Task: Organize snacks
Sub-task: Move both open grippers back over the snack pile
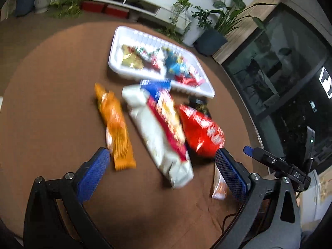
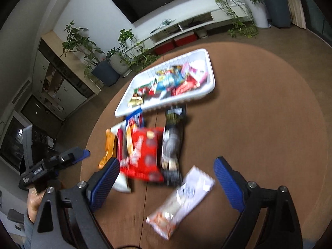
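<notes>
While both grippers hang over the brown table (image 2: 269, 124) with nothing in them, choose one packet per hand before you come down. Your right gripper (image 2: 166, 171) has its fingers spread wide and empty; nearest to it lies the white packet (image 2: 182, 202), flat and clear of the others, so take that first, straddling its narrow width. Your left gripper (image 1: 162, 161) is also spread wide and empty, with the end of the long white-and-red bag (image 1: 161, 132) lying between its fingers, untouched. Grip it across the short side, not along its length. Beyond, the orange packet (image 1: 116, 128), the red bag (image 1: 202, 132) and a dark packet (image 2: 173, 143) lie side by side, some overlapping; lift those singly. Farthest off, the white tray (image 2: 210, 66) already holds several snacks, with bare floor at its left end.
</notes>
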`<state>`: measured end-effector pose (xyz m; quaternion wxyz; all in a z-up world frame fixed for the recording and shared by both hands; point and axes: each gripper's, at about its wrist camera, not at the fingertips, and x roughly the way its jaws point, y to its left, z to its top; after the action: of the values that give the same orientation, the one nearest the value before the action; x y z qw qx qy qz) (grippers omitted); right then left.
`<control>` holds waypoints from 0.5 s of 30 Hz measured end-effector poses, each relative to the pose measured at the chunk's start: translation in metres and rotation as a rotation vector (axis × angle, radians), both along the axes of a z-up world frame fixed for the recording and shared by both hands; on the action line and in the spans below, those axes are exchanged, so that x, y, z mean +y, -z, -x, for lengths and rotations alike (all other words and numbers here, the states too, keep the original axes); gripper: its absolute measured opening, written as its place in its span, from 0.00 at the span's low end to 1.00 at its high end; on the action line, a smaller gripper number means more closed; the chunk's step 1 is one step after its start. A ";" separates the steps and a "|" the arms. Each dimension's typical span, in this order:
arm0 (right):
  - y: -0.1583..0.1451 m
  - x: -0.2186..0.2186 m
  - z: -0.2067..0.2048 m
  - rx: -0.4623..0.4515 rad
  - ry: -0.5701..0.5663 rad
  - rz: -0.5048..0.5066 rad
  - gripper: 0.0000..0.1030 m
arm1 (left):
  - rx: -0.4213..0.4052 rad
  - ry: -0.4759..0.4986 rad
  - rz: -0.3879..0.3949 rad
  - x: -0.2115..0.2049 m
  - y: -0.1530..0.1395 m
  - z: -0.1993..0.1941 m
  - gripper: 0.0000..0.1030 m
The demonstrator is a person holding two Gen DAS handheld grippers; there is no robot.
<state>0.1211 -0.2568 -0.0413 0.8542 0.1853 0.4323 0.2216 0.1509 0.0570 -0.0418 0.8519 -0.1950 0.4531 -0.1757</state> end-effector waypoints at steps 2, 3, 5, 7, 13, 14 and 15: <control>0.007 -0.001 0.011 0.007 0.005 0.000 0.91 | 0.022 -0.016 0.017 0.002 0.011 0.010 1.00; 0.010 0.000 0.017 0.013 0.006 0.006 0.91 | 0.031 -0.026 0.022 0.004 0.016 0.013 1.00; 0.016 0.001 0.025 0.030 0.006 0.014 0.91 | 0.045 -0.039 0.028 0.007 0.022 0.019 1.00; 0.022 0.002 0.032 0.046 0.011 0.025 0.91 | 0.046 -0.054 0.013 0.009 0.023 0.022 1.00; 0.029 0.011 0.040 0.057 0.012 0.055 0.91 | 0.021 -0.072 -0.048 0.016 0.013 0.011 0.98; 0.028 0.013 0.040 0.051 0.009 0.065 0.91 | 0.020 -0.073 -0.061 0.018 0.013 0.009 0.98; 0.028 0.014 0.040 0.048 0.008 0.071 0.90 | 0.026 -0.074 -0.079 0.018 0.013 0.003 0.98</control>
<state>0.0808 -0.2427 -0.0695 0.8504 0.1619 0.4595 0.1985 0.1484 0.0747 -0.0550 0.8589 -0.1802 0.4633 -0.1235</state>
